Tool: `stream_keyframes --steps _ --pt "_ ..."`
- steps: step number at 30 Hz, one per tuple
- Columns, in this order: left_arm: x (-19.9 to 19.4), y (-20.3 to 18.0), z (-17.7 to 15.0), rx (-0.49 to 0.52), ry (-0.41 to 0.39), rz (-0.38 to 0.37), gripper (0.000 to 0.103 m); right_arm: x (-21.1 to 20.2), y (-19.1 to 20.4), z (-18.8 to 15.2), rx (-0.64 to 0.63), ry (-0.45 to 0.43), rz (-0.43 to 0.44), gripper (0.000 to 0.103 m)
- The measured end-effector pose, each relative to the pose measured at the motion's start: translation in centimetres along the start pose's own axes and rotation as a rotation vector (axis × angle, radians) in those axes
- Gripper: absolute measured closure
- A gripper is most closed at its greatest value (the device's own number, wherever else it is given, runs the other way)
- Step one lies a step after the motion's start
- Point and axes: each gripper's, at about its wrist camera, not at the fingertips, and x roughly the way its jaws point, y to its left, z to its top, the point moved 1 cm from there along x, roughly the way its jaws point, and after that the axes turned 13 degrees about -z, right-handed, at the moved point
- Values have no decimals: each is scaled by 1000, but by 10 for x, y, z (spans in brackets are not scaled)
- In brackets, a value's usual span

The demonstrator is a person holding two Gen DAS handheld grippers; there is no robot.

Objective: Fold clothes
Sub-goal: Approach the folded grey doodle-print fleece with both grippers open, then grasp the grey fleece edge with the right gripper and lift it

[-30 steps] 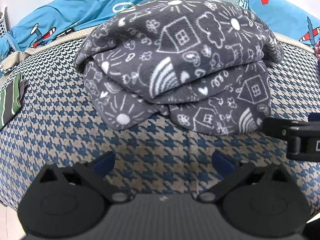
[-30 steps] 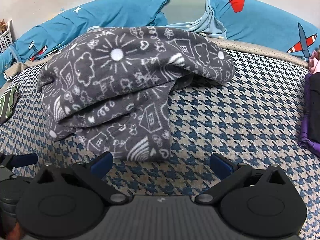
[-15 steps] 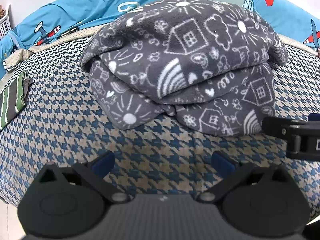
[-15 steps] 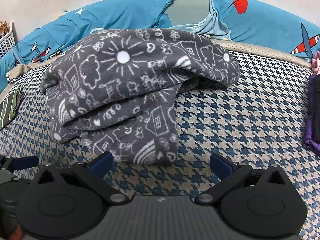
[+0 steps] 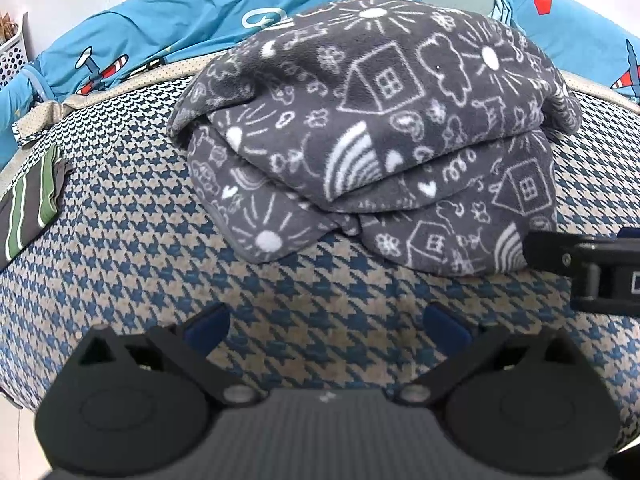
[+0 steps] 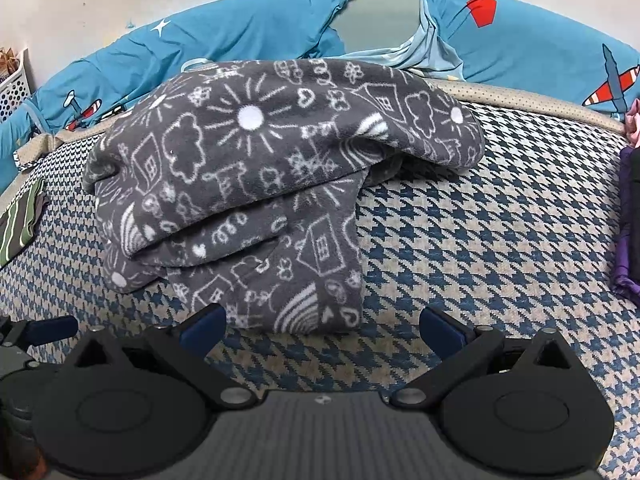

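Note:
A grey fleece garment [image 5: 372,132] printed with white suns, houses and rainbows lies folded in layers on the houndstooth bed cover [image 5: 120,248]. The right wrist view shows the same grey fleece garment [image 6: 256,184] with its near corner just ahead of the fingers. My left gripper [image 5: 326,326] hovers open over bare cover, a short way in front of the fold, holding nothing. My right gripper [image 6: 322,328] is open too, its left fingertip [image 6: 202,328] close to the fleece's near hem. Part of the right gripper [image 5: 588,268] shows at the left view's right edge.
A blue bedsheet with aeroplanes [image 6: 248,28] is bunched along the back. A green-striped garment [image 5: 28,204] lies at the left edge of the bed. Purple cloth [image 6: 628,224] sits at the right edge. A white perforated basket [image 5: 12,56] stands far left.
Both grippers have drifted a little left and closer to the folded fleece, which looks larger and more central now. Both stay open and the garment has not moved.

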Motion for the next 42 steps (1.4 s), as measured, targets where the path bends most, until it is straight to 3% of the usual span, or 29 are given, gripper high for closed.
stream_keyframes --steps 10,18,25,35,42 --pt "2 3 2 -19 -12 15 0 0 5 1 -2 1 2 0" --pt "5 8 3 -33 -7 16 0 1 7 1 0 2 1 12" --pt "7 14 8 -61 -8 20 0 4 5 2 17 10 6 14" --pt "-1 24 23 -112 -85 59 0 1 -3 6 54 -9 69 50" --pt "-14 37 45 -161 -134 79 0 -1 -21 21 138 -42 88 52"
